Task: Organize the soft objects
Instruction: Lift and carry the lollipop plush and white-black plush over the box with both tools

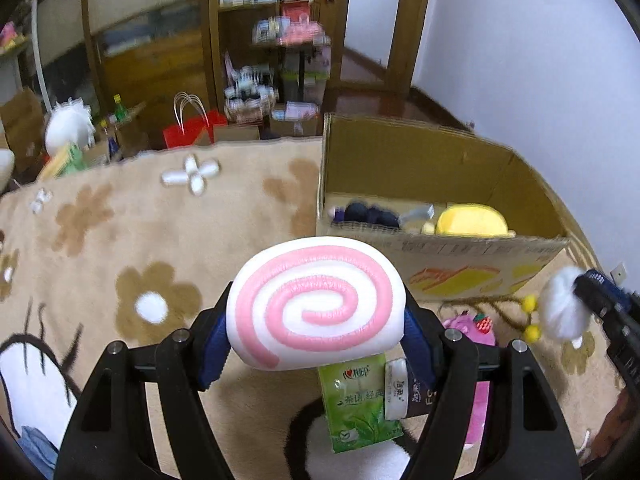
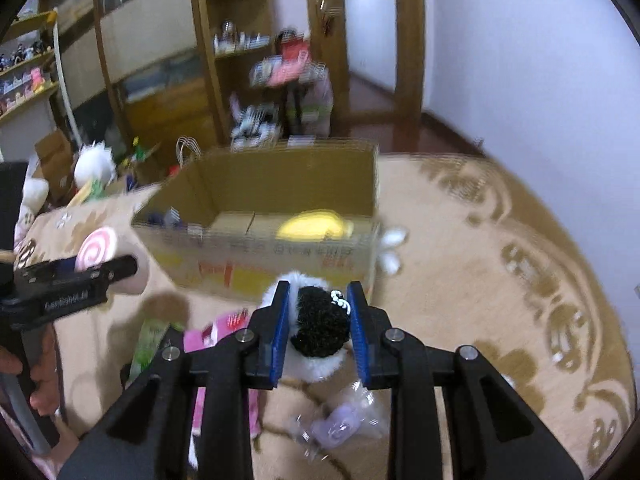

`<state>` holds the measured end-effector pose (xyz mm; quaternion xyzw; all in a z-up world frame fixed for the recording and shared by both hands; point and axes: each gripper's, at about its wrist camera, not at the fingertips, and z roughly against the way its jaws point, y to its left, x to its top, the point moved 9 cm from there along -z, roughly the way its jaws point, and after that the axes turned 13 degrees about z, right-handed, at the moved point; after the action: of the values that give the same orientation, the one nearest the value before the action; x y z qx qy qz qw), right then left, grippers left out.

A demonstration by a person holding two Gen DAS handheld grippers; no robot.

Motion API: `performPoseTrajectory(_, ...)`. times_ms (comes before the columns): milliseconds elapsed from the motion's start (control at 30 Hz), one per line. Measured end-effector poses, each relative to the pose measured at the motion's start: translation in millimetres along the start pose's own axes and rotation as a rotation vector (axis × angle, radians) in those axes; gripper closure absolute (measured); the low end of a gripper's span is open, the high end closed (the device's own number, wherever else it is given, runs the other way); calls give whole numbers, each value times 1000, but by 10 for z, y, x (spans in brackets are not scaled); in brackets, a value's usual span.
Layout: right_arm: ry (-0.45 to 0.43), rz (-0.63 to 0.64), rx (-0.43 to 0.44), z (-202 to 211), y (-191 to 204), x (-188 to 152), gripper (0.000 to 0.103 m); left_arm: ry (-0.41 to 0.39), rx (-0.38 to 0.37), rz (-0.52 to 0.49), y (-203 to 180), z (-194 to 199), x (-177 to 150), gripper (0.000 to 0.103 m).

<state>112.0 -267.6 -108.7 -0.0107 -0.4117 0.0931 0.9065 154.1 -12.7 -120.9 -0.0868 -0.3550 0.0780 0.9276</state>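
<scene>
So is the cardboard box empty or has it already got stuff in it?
Not empty. The open cardboard box already holds a yellow plush and some dark blue items.

We cannot read the blurred shelf clutter (image 1: 280,32) behind. The spiral cushion (image 1: 316,304) hides the top of the green tissue pack (image 1: 360,404). The box wall (image 2: 260,256) hides most of the yellow plush (image 2: 316,224), and its print is smeared.
</scene>
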Motion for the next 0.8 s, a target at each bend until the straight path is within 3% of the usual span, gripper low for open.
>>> performPoseTrajectory(200,-92,-6,-38,251,-57,220,74,-159,-42,-23,-85,369,251,31)
performPoseTrajectory(433,-151,-8,-61,386,-110,383,74,-273,-33,-48,-102,617,464,31)
performPoseTrajectory(800,-235,26,-88,426,-161,694,74,-373,-49,-117,-289,756,756,31)
